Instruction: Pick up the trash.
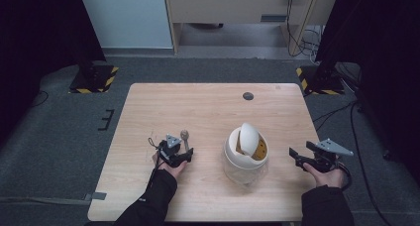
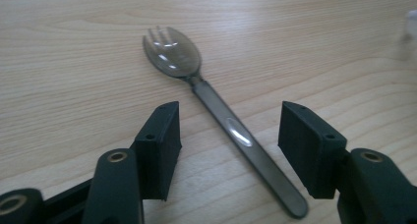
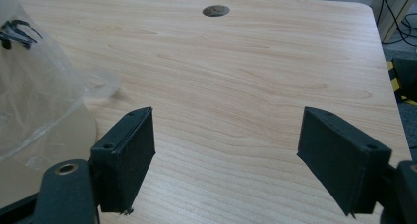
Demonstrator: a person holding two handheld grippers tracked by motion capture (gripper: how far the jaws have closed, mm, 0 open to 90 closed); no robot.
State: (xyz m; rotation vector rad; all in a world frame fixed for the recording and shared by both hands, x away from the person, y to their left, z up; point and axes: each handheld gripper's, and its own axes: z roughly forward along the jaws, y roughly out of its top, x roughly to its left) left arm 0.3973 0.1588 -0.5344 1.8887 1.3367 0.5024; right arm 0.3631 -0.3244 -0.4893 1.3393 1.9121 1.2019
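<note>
— Spork (image 2: 222,120), then: it lies flat on the table (image 1: 208,107) between the spread jaws of the left gripper (image 2: 227,143), handle toward the hand, bowl away; nothing touches it yet.

— How would it handle?

— Likely light, stiff, smoky plastic, and glossy, so slippery; I'd take it across the handle's flat middle, where the jaws already straddle it; lying so low, it may skid before it lifts.

— And the other hand?

— The right gripper (image 3: 226,157) hangs wide apart over bare wood, holding nothing; just beside it sits a white container (image 1: 246,154) with its domed lid tipped up, wrapped in clear plastic film (image 3: 34,81).

— What's inside?

— Hard to make out; something tan, partly hidden by the lid; farther off, a dark round hole (image 3: 216,10) marks the table's back edge.
</note>
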